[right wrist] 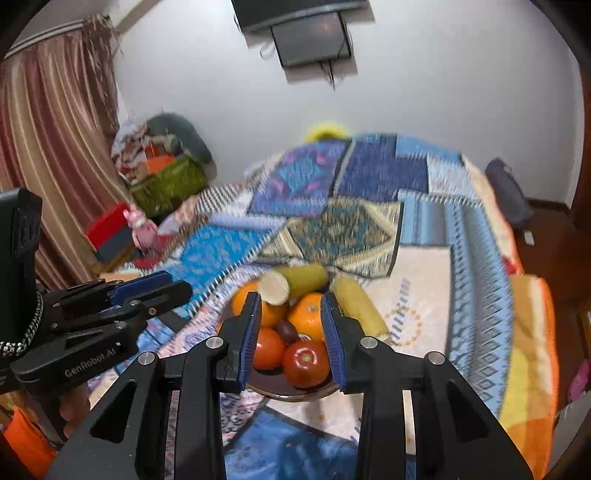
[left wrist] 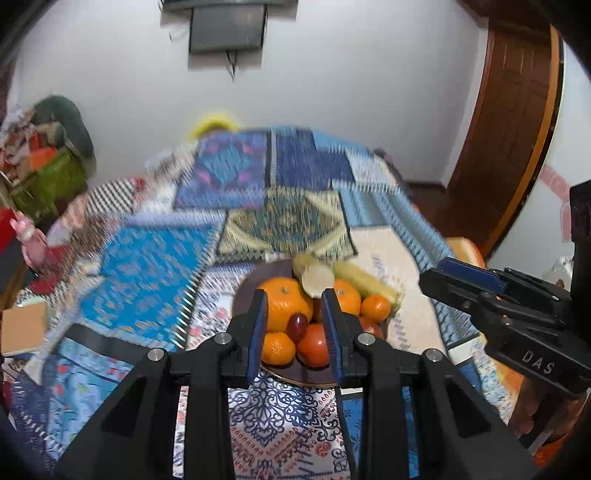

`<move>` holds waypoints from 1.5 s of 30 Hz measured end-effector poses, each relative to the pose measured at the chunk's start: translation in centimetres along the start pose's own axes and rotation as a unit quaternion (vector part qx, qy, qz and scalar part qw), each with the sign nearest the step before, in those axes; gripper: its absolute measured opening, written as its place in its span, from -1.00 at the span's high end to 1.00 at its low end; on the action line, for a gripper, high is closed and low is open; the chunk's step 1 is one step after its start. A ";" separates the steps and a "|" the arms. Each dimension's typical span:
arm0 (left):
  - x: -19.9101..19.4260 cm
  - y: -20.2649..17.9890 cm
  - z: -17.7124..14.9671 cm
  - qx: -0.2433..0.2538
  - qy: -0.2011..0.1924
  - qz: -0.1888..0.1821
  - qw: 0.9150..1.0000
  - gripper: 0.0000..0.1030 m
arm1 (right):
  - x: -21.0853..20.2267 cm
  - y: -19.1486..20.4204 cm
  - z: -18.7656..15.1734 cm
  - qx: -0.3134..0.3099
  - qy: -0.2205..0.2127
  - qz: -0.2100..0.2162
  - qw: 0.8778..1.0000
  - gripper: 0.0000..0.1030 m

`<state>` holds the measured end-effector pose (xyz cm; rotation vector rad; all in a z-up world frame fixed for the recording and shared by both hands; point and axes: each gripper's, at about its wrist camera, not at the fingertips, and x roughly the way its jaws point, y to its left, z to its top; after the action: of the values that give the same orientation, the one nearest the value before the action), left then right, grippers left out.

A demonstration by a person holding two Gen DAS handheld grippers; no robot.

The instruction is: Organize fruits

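Left gripper point(left wrist: 295, 325) marked "GenRobot.AI" and right gripper point(right wrist: 290, 328) marked "DAS": fingers released, empty, near fruit plate point(right wrist: 295, 395) on patchwork bed point(right wrist: 424, 280).

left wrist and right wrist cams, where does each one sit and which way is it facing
Left wrist: sits on the left gripper, looks forward and down at the fruit plate on the patchwork blanket; own open fingers show, right gripper at right.
Right wrist: sits on the right gripper, same aim; own open fingers show, left gripper at left.
Shared: plate, blanket, wall TV.
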<state>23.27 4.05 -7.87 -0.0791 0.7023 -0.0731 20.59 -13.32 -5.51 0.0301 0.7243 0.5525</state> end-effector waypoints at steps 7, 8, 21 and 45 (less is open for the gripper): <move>-9.9 -1.1 0.5 0.013 -0.102 0.009 0.995 0.43 | -8.0 3.3 0.9 -0.018 -0.083 -0.005 0.996 0.37; -11.1 -1.2 0.4 0.014 -0.114 0.010 0.993 0.43 | -8.9 3.8 0.9 -0.019 -0.092 -0.007 0.996 0.36; -22.3 -3.8 -2.8 0.040 -0.215 -0.006 0.976 0.04 | -17.9 8.1 -1.8 -0.034 -0.183 -0.040 0.982 -0.18; -26.0 -3.9 -5.8 0.030 -0.259 0.018 0.965 -1.00 | -20.8 9.7 -3.8 -0.044 -0.228 -0.092 0.968 -1.00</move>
<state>-0.44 2.29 4.81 -0.0255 0.1783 -0.0359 0.92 -15.74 6.60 0.0061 0.2491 0.3787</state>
